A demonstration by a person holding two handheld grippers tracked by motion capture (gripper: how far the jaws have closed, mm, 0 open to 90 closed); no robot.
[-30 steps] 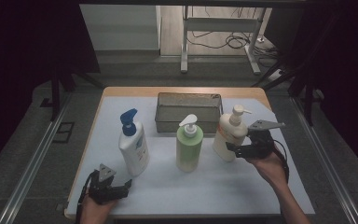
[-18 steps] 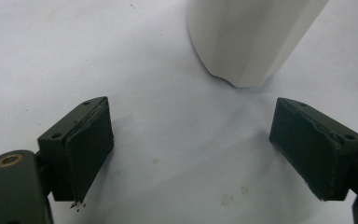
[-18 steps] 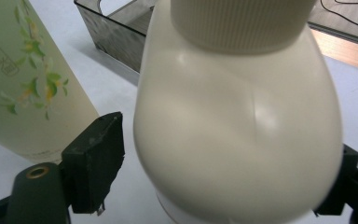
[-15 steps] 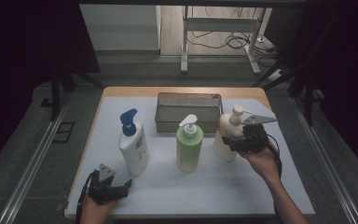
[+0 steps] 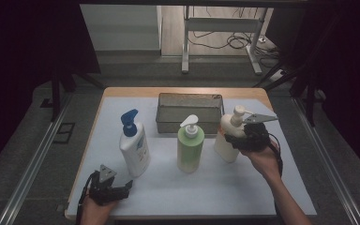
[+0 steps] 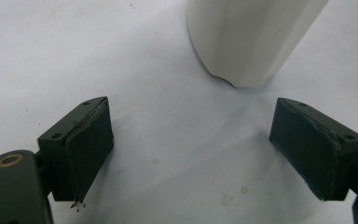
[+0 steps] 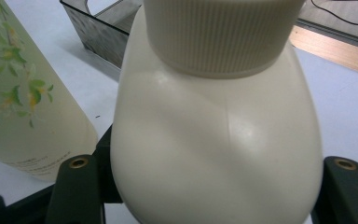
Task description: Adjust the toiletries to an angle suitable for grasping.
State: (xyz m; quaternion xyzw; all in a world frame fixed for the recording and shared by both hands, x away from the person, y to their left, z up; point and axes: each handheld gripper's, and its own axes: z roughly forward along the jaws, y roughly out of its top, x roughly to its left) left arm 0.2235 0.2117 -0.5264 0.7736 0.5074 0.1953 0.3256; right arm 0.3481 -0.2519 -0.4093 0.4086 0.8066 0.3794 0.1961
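Since the earlier high-view frames, my right gripper [image 5: 234, 139] has been travelling in from the right toward the cream pump bottle [image 5: 228, 136], and its jaws have just been closing with that bottle between them; now the black jaws are sitting against both flanks of the bottle body in the right gripper view [image 7: 214, 154], so I am logging this as a grip on the bottle. Going left to right across the white table cover [image 5: 243, 187]: my left gripper [image 5: 122, 187] is resting at the near left corner of the table, unchanged from the earlier frames, with its jaws standing wide apart and nothing between them. In the left gripper view I am seeing bare white surface between the pads [image 6: 91, 149] and the base of a white bottle [image 6: 249, 42] standing beyond them, apart from both jaws. Next, the white bottle with the blue pump [image 5: 134, 145] is standing upright just ahead of that gripper. At centre, the green pump bottle [image 5: 190, 145] is standing upright, just in front of the grey mesh basket [image 5: 191, 101], which is sitting toward the far edge. The cream pump bottle is standing upright right of the green one, near the basket's right front corner, still on the table as far as I am able to tell.
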